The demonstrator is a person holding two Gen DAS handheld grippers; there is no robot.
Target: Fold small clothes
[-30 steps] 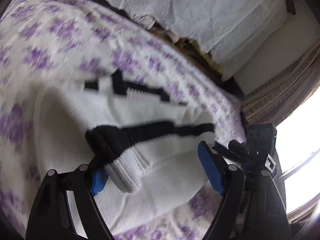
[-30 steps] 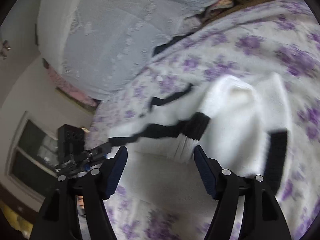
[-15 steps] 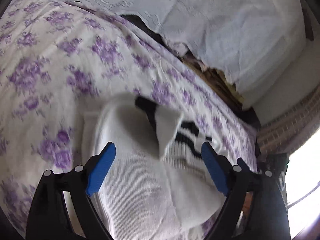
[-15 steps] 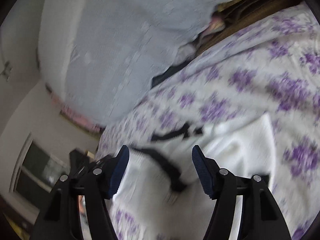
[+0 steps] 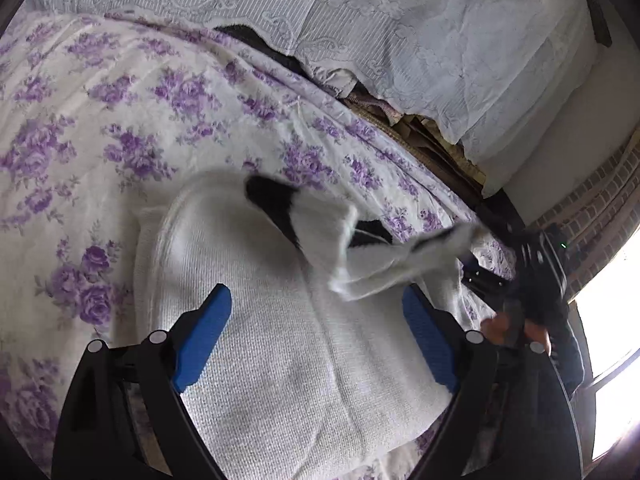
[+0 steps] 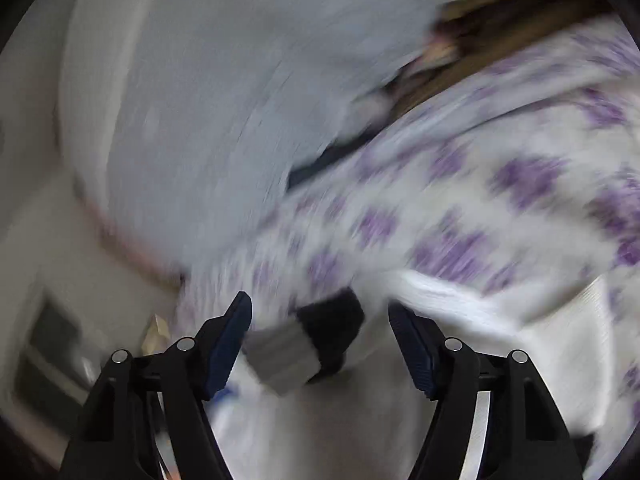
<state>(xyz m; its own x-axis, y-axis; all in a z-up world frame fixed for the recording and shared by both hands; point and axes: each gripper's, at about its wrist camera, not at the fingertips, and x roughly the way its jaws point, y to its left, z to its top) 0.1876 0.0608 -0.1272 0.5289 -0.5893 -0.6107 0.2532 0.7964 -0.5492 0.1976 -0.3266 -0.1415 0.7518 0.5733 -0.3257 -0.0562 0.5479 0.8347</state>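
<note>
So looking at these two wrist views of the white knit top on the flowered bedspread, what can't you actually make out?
- Right wrist view: motion blur smears the bedspread; whether the black-and-grey cuff touches the right gripper is unclear.
- Left wrist view: the white knit top is cut off below by the left gripper; its far sleeve is blurred.
- Left wrist view: glare at the window washes out the outside.

black left gripper [image 5: 316,332], blue ribbed pads [image 5: 202,342], silver screws, dark sleeve [image 5: 560,320]
</note>
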